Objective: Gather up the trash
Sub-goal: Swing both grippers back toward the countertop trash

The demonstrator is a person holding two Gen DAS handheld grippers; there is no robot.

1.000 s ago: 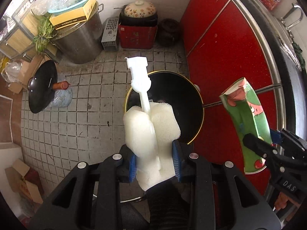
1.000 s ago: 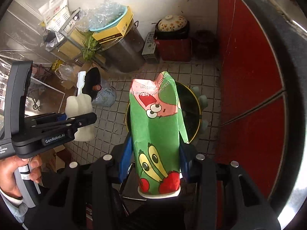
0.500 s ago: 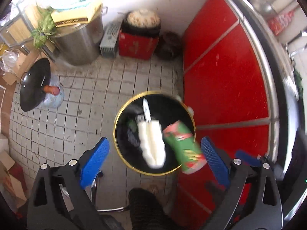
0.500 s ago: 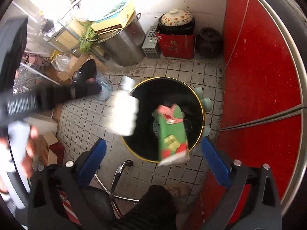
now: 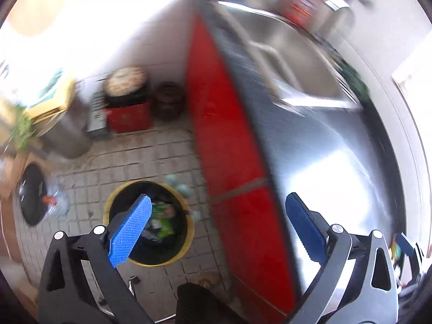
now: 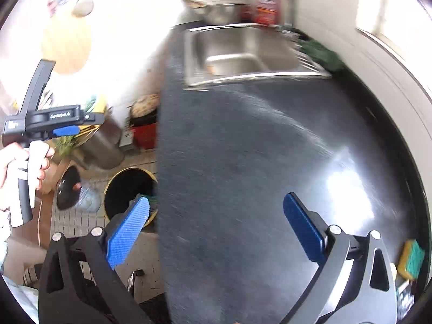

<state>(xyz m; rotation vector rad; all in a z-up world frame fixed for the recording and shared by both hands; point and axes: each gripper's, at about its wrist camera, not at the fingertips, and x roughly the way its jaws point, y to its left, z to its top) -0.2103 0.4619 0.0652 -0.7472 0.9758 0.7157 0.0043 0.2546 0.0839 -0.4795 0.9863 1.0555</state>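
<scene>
The black trash bin with a yellow rim (image 5: 189, 217) stands on the tiled floor beside the red cabinet. The green carton (image 5: 163, 216) lies inside it among other trash. My left gripper (image 5: 216, 224) is open and empty, high above the bin and the counter edge. My right gripper (image 6: 216, 222) is open and empty over the dark countertop (image 6: 270, 148). The bin's rim (image 6: 110, 183) shows at the left of the right wrist view, partly hidden by the counter. The left gripper also shows there (image 6: 67, 129), held in a hand. Both views are blurred.
A steel sink (image 6: 243, 54) is set in the counter at the back. A green and yellow sponge (image 6: 411, 260) lies at the counter's right. On the floor are a red box (image 5: 128, 118), a steel pot (image 5: 64, 137) and a black wok (image 5: 32, 197).
Both grippers opened and dropped the white foam piece and the green carton into the bin. Both have since risen and swung right toward the countertop.
</scene>
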